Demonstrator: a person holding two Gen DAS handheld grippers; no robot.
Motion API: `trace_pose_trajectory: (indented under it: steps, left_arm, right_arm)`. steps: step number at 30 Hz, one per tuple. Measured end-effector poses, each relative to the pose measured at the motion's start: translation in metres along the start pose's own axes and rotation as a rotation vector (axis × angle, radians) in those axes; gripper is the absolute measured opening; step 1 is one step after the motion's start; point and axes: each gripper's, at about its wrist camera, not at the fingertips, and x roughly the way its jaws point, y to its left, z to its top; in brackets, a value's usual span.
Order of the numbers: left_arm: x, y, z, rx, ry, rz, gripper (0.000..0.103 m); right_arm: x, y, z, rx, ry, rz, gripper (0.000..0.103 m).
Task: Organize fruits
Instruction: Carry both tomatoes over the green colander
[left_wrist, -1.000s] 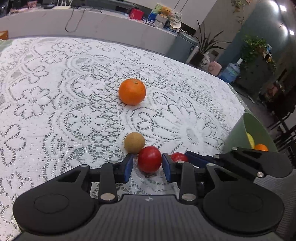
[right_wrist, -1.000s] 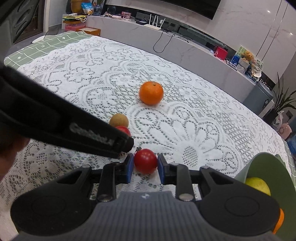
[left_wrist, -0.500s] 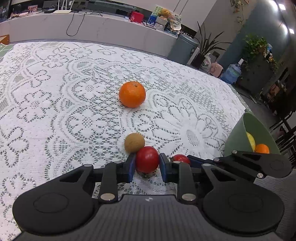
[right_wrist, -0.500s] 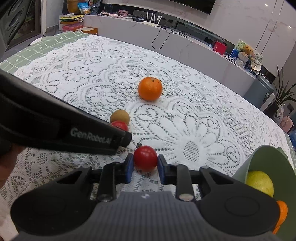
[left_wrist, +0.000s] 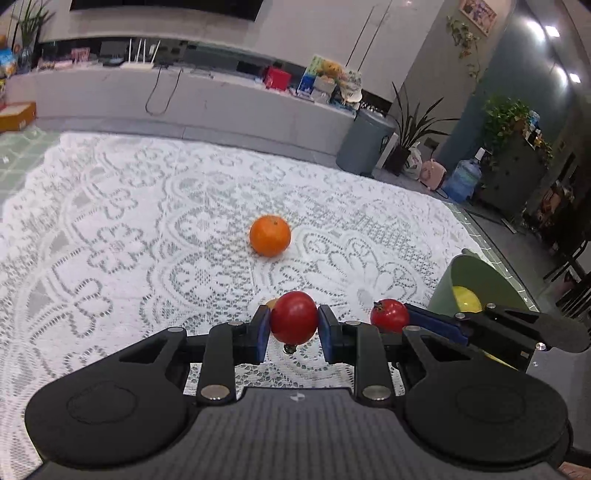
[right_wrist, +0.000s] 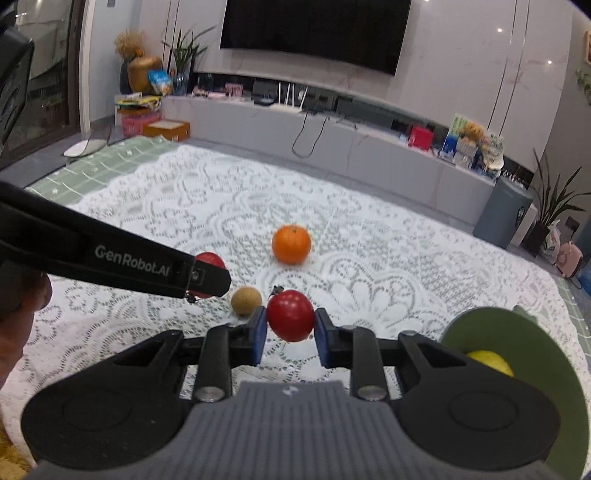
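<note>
Two red fruits are being gripped, one in each gripper. The left gripper (left_wrist: 293, 325) is clamping its blue pads on a red fruit (left_wrist: 294, 317), which is hanging clear above the lace cloth (left_wrist: 147, 236), stem end down. Its jaws have just been closing, and the fruit is sitting squeezed between them. The right gripper (right_wrist: 289, 325) is pinching the other red fruit (right_wrist: 290, 315) the same way, stem pointing up to the left.

A brown fruit (right_wrist: 246, 300) is lying on the cloth just left of the right gripper's fruit; in the left view it is showing only as a sliver behind the held fruit. An orange (left_wrist: 270, 235) is sitting farther out on the cloth, well apart from both grippers. A green bowl (right_wrist: 554, 369) is standing at the right edge, holding a yellow fruit (right_wrist: 491, 362) that is partly cut off by the gripper body.

In the right view the left gripper's dark arm is crossing in front of its fruit, hiding most of it. A hand (right_wrist: 22, 306) is showing blurred at the left edge.

The counter is wearing the white lace over green checked cloth. Beyond it a long grey sideboard (right_wrist: 369, 147) is carrying boxes, a router and toys below a dark TV (right_wrist: 314, 33), with potted plants and a grey bin (left_wrist: 364, 142) to the right.
</note>
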Motion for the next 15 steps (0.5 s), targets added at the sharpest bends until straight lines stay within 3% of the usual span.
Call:
trace_pose_trajectory:
  steps: [15]
  left_arm:
    - [-0.034,-0.066,-0.002,0.148,-0.051,0.034,0.030]
  right_arm:
    - [-0.063,-0.027,-0.008,0.083,-0.088,-0.060,0.024]
